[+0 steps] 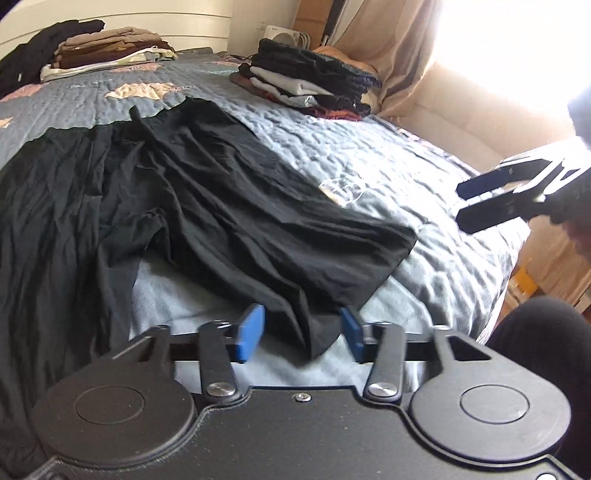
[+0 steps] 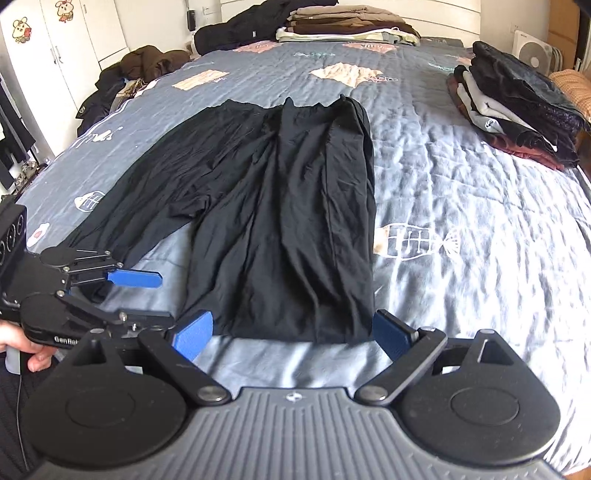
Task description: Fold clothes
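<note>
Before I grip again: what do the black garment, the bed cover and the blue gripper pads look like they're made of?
Black garment: thin, soft knit or jersey by its look, matte; it lies in fine limp wrinkles.
Bed cover: quilted fabric, grey-blue, slightly sheeny; stitched puckers and printed fish show.
Pads of the right hand-held gripper: likely rubber or textured plastic, matte, with a faint grain.

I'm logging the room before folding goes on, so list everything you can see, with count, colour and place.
Garment: one, black, spread mid-bed.
Quilt: one, blue-grey with fish prints, covering the bed.
Folded stacks: two; brown and beige at the far end, dark and white at the right edge.
Jackets: black at the far end, brown at the far left.
Wardrobe: one, white, far left.
Fan: one, white, far right.
Curtain: beige, by the window.
Left gripper: open, cloth edge between pads.
Right gripper: open, at the near hem.
Hand: one, holding the left gripper's handle.
</note>
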`<state>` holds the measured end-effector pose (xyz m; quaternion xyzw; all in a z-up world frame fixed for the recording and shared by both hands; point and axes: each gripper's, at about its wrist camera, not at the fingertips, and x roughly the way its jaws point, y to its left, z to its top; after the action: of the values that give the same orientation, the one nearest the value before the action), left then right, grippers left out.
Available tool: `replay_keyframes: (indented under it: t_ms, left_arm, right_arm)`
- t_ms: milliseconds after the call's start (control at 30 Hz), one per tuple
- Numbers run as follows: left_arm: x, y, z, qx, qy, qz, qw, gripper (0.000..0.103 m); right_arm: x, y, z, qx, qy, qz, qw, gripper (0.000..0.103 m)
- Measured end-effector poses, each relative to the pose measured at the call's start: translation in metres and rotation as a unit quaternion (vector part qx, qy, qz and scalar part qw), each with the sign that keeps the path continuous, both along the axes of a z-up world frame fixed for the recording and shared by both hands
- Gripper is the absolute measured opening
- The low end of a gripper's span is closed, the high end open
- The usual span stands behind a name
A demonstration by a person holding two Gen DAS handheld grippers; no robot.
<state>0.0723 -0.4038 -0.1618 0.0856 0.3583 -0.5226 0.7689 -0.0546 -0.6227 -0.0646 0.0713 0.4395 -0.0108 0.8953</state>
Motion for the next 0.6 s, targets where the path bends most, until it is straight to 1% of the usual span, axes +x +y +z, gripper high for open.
replay_keyframes:
  t_ms: [33, 100, 267, 400, 433, 467, 533, 600]
  left_arm:
    - [0.0, -0.005, 0.0, -0.002, 0.0, -0.004, 1.0, 0.035]
    - [-0.001, -0.018, -0.004, 0.009, -0.009, -0.011, 0.9999, 0.035]
    - [0.014, -0.04, -0.03, 0.047, 0.013, 0.011, 0.9987, 0.038]
    - [0.014, -0.042, -0.04, 0.058, 0.01, 0.011, 0.9982, 0.037]
    - [0.015, -0.04, -0.041, 0.056, 0.019, 0.015, 0.9982, 0.026]
    - [0.018, -0.037, -0.04, 0.052, 0.033, 0.021, 0.9979, 0.009]
    - [0.025, -0.026, -0.037, 0.03, 0.073, 0.031, 0.9964, 0.001]
    - [0.026, -0.013, -0.031, 0.015, 0.084, 0.039, 0.9956, 0.001]
  right_arm:
    - [0.001, -0.002, -0.002, 0.005, -0.001, 0.002, 1.0, 0.093]
    - [0.004, -0.006, -0.007, 0.013, 0.0, 0.003, 1.0, 0.093]
    - [0.009, -0.013, -0.016, 0.024, 0.004, 0.004, 1.0, 0.093]
    - [0.011, -0.018, -0.02, 0.036, 0.003, -0.002, 0.999, 0.093]
    - [0.012, -0.019, -0.02, 0.038, 0.002, -0.002, 0.999, 0.093]
    - [0.012, -0.019, -0.021, 0.039, 0.001, -0.002, 0.999, 0.093]
    - [0.014, -0.019, -0.021, 0.042, 0.0, -0.002, 0.999, 0.093]
    - [0.016, -0.019, -0.021, 0.045, -0.001, -0.003, 0.999, 0.093]
